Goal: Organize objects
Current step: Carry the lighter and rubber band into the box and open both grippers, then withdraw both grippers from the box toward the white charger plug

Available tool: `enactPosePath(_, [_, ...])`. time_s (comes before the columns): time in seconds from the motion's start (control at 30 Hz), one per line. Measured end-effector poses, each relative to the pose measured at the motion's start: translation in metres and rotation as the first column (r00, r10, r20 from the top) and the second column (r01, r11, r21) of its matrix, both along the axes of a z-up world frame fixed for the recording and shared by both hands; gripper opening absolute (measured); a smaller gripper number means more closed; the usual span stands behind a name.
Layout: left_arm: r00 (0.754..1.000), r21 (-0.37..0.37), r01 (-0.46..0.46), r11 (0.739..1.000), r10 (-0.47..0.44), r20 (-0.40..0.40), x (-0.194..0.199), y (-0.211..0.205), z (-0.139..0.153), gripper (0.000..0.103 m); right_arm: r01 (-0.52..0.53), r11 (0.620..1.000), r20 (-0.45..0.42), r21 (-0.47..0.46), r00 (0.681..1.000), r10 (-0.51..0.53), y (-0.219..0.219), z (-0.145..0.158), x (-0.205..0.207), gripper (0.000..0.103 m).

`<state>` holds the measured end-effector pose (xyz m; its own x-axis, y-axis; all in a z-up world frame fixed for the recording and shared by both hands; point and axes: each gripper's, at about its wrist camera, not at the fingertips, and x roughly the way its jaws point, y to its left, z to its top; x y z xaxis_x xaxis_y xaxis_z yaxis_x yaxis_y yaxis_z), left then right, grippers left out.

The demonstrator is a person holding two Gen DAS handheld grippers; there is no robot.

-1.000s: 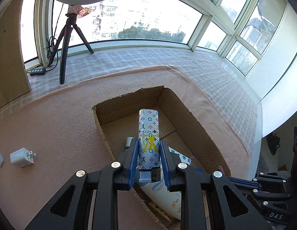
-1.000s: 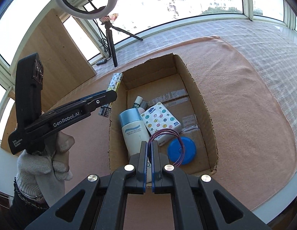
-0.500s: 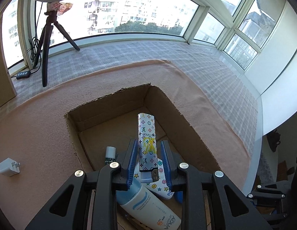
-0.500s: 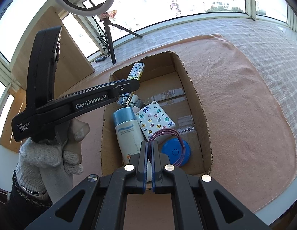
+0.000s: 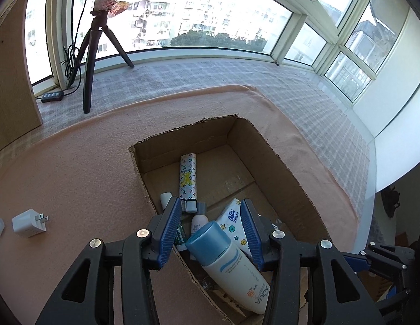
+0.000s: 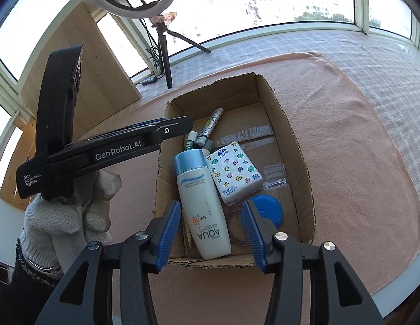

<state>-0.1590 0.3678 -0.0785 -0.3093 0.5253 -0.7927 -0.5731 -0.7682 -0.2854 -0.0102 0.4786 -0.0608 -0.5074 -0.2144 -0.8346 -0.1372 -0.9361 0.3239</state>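
Both the left gripper (image 5: 211,226) and the right gripper (image 6: 211,227) have just been opening, fingers apart and empty, over the box (image 6: 285,124) where the lighter (image 5: 187,178) lies.

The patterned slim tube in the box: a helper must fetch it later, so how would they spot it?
Look in the open cardboard box on the pink cloth. Towards its far left corner lies a slim white tube with colourful monogram print, beyond the blue-capped white sunscreen bottle. It is the thinnest and the only monogrammed item.
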Motion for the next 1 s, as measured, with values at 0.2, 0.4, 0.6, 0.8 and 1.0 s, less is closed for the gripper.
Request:
enactPosePath(0.2, [0.999, 0.005, -0.046, 0.999, 0.046, 0.002, 0.004, -0.037, 0.005, 0.049, -0.026, 1.0, -0.007, 0.006, 1.0, 0.026, -0.02, 0.003, -0.002, 0.044])
enactPosePath(0.4, [0.994, 0.0, -0.112, 0.994, 0.112, 0.01, 0.005, -0.086, 0.007, 0.049, -0.055, 0.998, -0.014, -0.003, 0.998, 0.055, -0.045, 0.006, -0.008, 0.044])
enactPosePath(0.6, [0.981, -0.017, -0.19, 0.982, 0.19, 0.02, 0.006, -0.14, 0.004, 0.049, -0.1, 0.995, -0.008, -0.017, 0.995, 0.1, -0.076, 0.004, -0.014, 0.044])
enactPosePath(0.8, [0.962, -0.037, -0.267, 0.963, 0.268, 0.042, 0.005, -0.195, -0.003, 0.049, -0.148, 0.988, -0.001, -0.031, 0.989, 0.149, -0.111, 0.001, -0.019, 0.044])
enactPosePath(1.0, [0.935, -0.055, -0.348, 0.936, 0.351, 0.058, 0.005, -0.25, -0.01, 0.049, -0.19, 0.981, 0.0, -0.027, 0.982, 0.19, -0.142, -0.001, -0.023, 0.044])
